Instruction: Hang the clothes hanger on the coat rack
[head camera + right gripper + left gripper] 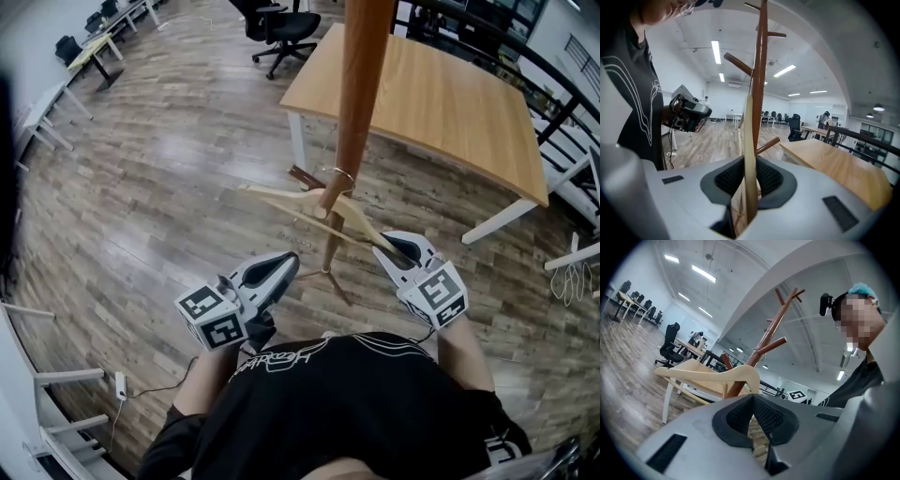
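Note:
The pale wooden clothes hanger (309, 200) hangs beside the brown coat rack pole (361, 84), its metal hook (339, 173) against the pole at a low peg. My right gripper (389, 246) is shut on the hanger's right arm. In the right gripper view the hanger (749, 140) stands on edge between the pads, in front of the rack (761, 70). My left gripper (286, 262) floats just left of the pole, shut and empty. The left gripper view has the hanger (708, 373) and the rack (771, 329) beyond its closed tips (752, 401).
A wooden table (441, 103) with white legs stands right behind the rack. An office chair (281, 28) is farther back. The rack's base legs (328, 272) spread on the wood floor by my feet. A power strip (120, 384) and cable lie at the lower left.

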Available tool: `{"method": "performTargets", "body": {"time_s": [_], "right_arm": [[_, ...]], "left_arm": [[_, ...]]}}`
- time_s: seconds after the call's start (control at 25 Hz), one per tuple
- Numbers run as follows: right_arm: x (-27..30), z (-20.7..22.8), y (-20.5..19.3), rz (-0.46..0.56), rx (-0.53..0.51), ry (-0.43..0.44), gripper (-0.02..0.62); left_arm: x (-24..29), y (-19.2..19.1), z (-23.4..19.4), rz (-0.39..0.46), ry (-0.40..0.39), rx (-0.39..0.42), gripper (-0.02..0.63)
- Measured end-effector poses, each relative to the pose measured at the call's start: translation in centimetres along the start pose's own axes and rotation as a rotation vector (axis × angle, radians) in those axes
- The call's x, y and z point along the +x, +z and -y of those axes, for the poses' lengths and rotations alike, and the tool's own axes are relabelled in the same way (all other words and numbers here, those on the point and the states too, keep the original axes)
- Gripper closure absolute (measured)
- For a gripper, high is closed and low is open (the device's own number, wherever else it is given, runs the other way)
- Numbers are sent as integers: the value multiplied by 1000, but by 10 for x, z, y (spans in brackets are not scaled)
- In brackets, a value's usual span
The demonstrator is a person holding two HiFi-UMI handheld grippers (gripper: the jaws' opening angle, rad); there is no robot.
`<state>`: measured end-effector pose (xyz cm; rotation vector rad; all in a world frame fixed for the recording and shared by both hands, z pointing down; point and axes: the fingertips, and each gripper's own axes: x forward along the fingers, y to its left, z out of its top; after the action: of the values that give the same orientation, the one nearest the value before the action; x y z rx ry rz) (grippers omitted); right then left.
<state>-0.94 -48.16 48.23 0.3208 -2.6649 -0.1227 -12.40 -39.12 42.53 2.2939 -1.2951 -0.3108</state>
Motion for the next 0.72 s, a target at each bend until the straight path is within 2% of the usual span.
{"method": "performTargets", "body": {"time_s": [0.12,0.24,0.32,0.6,0.72], "right_arm": [[-11,3,8,32,19,-41,496],[-31,7,21,106,82,-103,448],[-49,0,29,148,127,-121,439],[-105,-96,59,277,275,-15,443],[-118,-146,64,281,288,-13,503]], "left_arm": [[-2,0,5,-10,-26,5,598],[-5,2,14,-17,-58,21,598],[-10,1,24,-24,-85,31,598],[-40,-8,71,-49,-198,57,598],[-63,-14,100,-58,-256,74,598]]}}
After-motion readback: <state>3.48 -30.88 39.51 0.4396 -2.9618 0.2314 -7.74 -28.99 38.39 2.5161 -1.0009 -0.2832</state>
